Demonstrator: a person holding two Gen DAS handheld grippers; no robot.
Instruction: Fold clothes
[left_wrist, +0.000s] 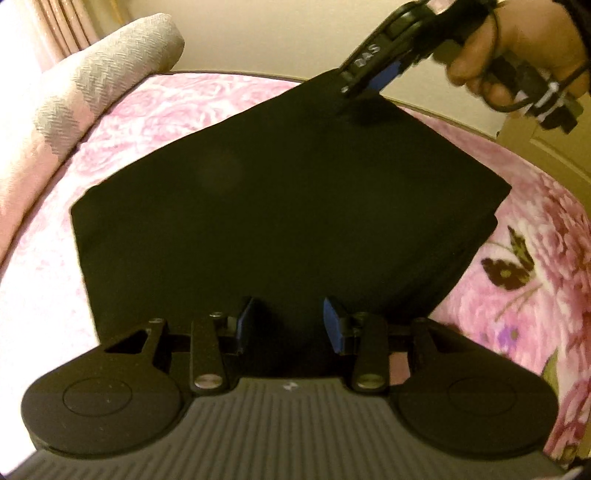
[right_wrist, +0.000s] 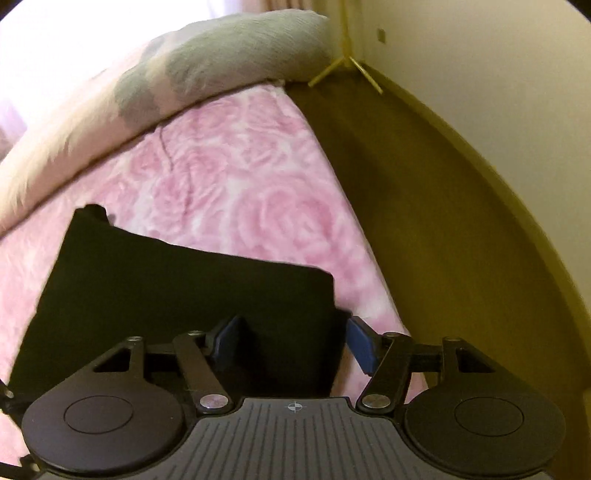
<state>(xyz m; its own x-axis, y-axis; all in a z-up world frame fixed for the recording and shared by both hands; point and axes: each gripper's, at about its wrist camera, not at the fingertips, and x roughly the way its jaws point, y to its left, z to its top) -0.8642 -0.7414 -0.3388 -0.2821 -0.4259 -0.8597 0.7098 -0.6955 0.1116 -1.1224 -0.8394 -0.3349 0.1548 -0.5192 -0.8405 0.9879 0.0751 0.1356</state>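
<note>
A black garment (left_wrist: 280, 206) lies folded into a flat block on the pink floral bedspread (left_wrist: 177, 110). My left gripper (left_wrist: 288, 325) is open, its blue pads (left_wrist: 330, 321) apart just above the garment's near edge. My right gripper (left_wrist: 364, 86) shows in the left wrist view at the garment's far corner, held by a hand. In the right wrist view the right gripper (right_wrist: 291, 339) is open over the garment's (right_wrist: 177, 295) right corner, nothing between its pads (right_wrist: 360, 341).
A rolled grey and pink blanket (left_wrist: 92, 92) lies along the far left of the bed, also in the right wrist view (right_wrist: 184, 70). The bed edge drops to a brown floor (right_wrist: 424, 221) by a cream wall (right_wrist: 498, 92).
</note>
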